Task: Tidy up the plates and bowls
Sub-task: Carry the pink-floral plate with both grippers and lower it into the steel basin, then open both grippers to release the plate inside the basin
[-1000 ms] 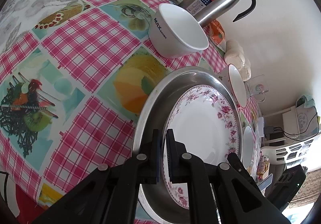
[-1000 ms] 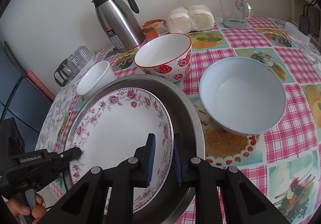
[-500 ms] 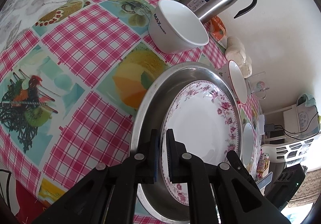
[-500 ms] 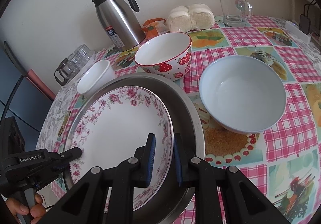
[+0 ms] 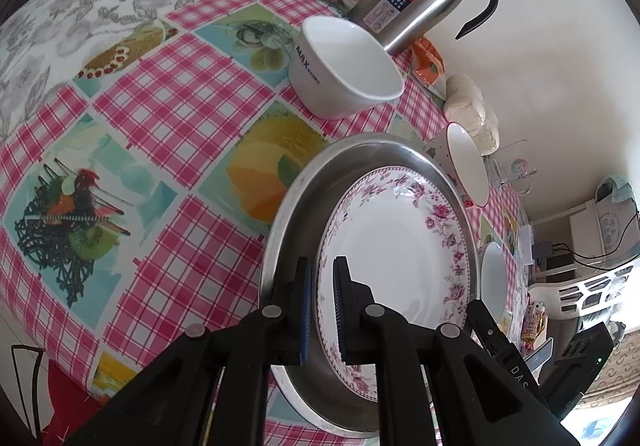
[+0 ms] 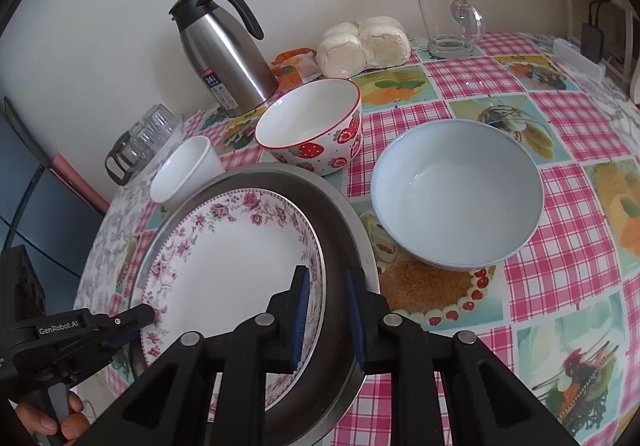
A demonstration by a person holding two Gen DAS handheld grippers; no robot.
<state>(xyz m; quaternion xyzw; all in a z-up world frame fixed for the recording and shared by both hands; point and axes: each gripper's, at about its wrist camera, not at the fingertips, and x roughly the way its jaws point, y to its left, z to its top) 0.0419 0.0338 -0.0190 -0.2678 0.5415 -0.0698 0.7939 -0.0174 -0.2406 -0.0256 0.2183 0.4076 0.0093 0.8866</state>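
Checkered table pretty crowded. Steel tray holds floral plate. Right gripper slightly parted, straddling plate rim; left gripper same. Blue bowl at 2 o'clock, strawberry bowl at 12, thermos behind, white cup at 10.

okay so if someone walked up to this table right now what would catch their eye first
Probably the floral plate lying inside the steel basin at the near edge, with the left hand-held gripper and the right hand-held gripper each straddling the plate's rim from opposite sides. Behind it stand the strawberry bowl and, to its right, the pale blue bowl, all on a loud pink checked tablecloth.
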